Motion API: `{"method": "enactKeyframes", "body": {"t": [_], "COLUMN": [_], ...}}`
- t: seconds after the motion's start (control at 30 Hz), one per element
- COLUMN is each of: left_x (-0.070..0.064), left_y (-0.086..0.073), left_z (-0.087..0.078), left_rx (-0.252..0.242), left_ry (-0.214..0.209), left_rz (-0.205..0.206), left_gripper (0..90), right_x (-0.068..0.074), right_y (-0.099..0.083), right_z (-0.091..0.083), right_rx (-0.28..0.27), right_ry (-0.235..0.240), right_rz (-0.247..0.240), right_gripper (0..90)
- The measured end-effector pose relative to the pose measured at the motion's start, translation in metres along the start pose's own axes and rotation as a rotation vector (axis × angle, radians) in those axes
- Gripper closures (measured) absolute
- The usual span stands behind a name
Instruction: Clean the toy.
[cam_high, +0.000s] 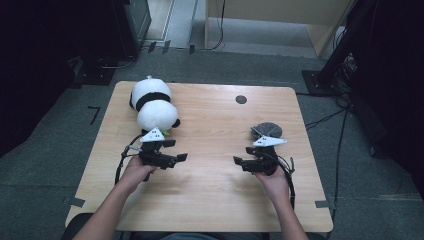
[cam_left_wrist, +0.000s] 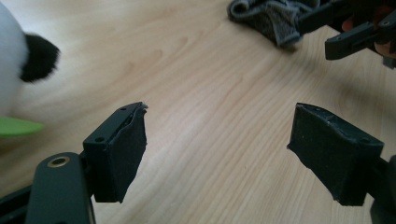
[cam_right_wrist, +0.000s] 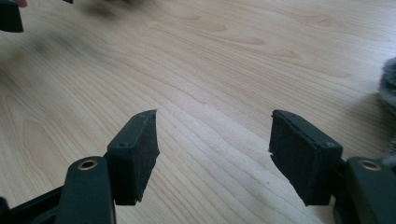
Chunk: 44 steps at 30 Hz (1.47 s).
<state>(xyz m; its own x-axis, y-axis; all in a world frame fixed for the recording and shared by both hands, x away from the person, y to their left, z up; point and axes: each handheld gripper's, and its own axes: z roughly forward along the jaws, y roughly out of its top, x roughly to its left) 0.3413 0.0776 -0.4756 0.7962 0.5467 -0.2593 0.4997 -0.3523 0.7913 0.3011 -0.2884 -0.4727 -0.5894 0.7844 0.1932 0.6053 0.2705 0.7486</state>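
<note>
A white and black panda plush (cam_high: 152, 105) lies at the table's far left, with a green bit (cam_high: 166, 132) under its near end. My left gripper (cam_high: 177, 150) stands open just in front of it, pointing right with nothing between its jaws. In the left gripper view (cam_left_wrist: 219, 140) the panda (cam_left_wrist: 14, 60) and the green bit (cam_left_wrist: 16, 126) sit at the left edge. A crumpled grey cloth (cam_high: 266, 130) lies at the right. My right gripper (cam_high: 242, 155) stands open just in front of that cloth, pointing left, over bare wood (cam_right_wrist: 212, 144).
The wooden table (cam_high: 210, 200) has a dark round hole (cam_high: 241, 99) near its far edge. Bare wood lies between the two grippers. Cables (cam_high: 325, 119) and black stands (cam_high: 330, 75) are on the carpet to the right, beyond the table.
</note>
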Motion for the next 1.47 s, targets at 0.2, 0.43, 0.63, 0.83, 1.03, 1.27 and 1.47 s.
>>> {"method": "enactKeyframes", "body": {"t": [0.2,0.43,0.63,0.83,1.03,1.27,1.47], "left_x": [-0.003,-0.002,-0.004,-0.006,-0.004,-0.003,-0.003], "left_y": [-0.006,-0.014,-0.02,-0.025,-0.026,-0.026,-0.026], "left_z": [0.013,0.027,0.037,0.042,0.04,0.04,0.04], "left_rx": [0.019,0.07,0.103,0.139,0.13,0.125,0.124], "left_ry": [0.011,0.014,0.04,0.056,0.059,0.057,0.055], "left_rz": [0.013,0.041,0.089,0.133,0.099,0.083,0.077], "left_gripper": [18.7,18.7,20.7,20.0,19.9,19.5,19.1], "right_x": [0.004,0.005,0.006,0.01,0.013,0.014,0.012], "right_y": [-0.003,-0.007,-0.011,-0.014,-0.017,-0.018,-0.023], "right_z": [0.013,0.03,0.044,0.051,0.053,0.054,0.055], "right_rx": [0.024,0.048,0.074,0.089,0.057,0.047,0.005], "right_ry": [0.002,-0.003,-0.009,-0.005,-0.012,-0.024,0.002], "right_rz": [-0.015,-0.05,-0.06,-0.074,-0.083,-0.102,-0.078], "right_gripper": [32.9,32.8,32.8,32.6,29.6,29.5,26.4]}}
